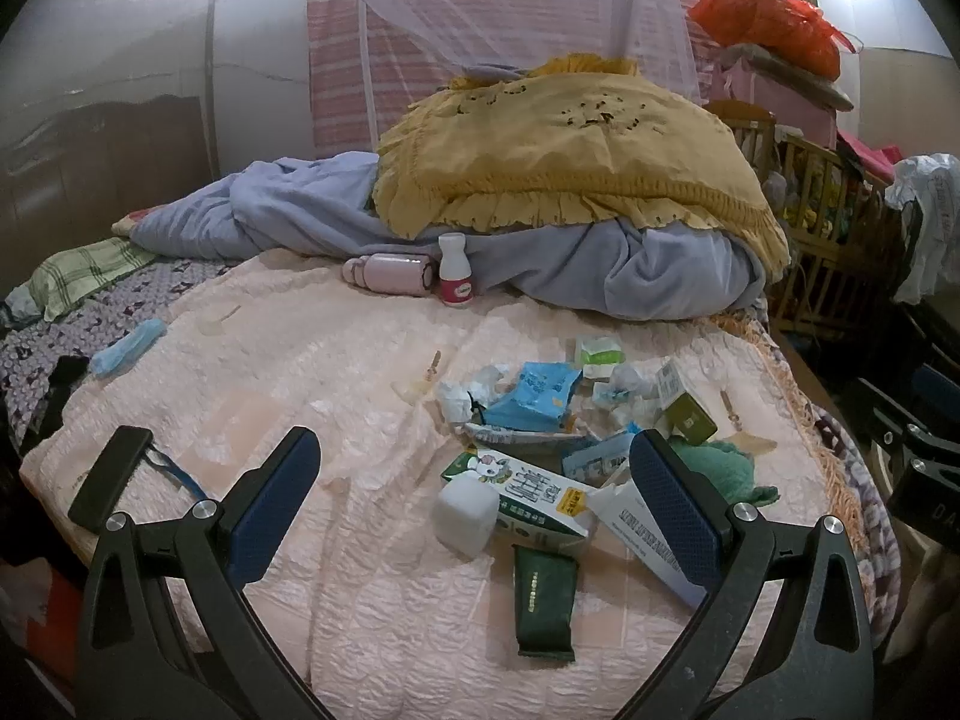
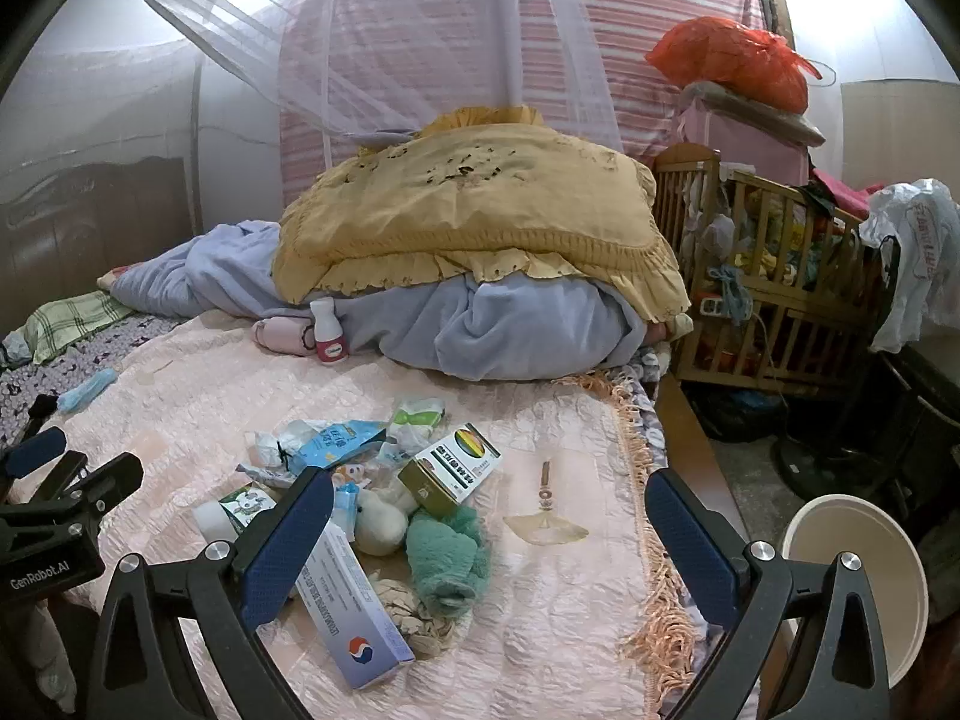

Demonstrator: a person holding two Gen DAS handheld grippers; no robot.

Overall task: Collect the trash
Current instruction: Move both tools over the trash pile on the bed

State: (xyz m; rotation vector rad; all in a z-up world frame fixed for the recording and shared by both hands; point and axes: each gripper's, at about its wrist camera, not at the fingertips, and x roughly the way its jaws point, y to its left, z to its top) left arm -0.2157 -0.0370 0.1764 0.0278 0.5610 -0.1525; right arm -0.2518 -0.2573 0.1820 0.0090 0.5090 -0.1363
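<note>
From the left wrist we see our left gripper [image 1: 474,474] spread wide and empty above the trash pile [image 1: 540,432], which lies on the pink quilt [image 1: 360,360] toward the bed's right side. Our worry here: the cartons overlap, so closing on the white bottle [image 1: 465,513] may drag the milk carton [image 1: 528,498] along or push it away on the soft, yielding quilt. A small bottle [image 1: 455,270] stands upright farther back against the blue blanket [image 1: 600,264], well apart from the pile. From the right wrist, our right gripper [image 2: 489,534] is also spread and empty, over a long box [image 2: 354,618] and green cloth [image 2: 447,558]; cloth and toy may not be trash, so we risk grabbing the wrong thing. A bin [image 2: 864,570] sits beside the fringed edge, where dropped pieces could fall to the floor. A crib [image 2: 774,276] crowds the room.
</note>
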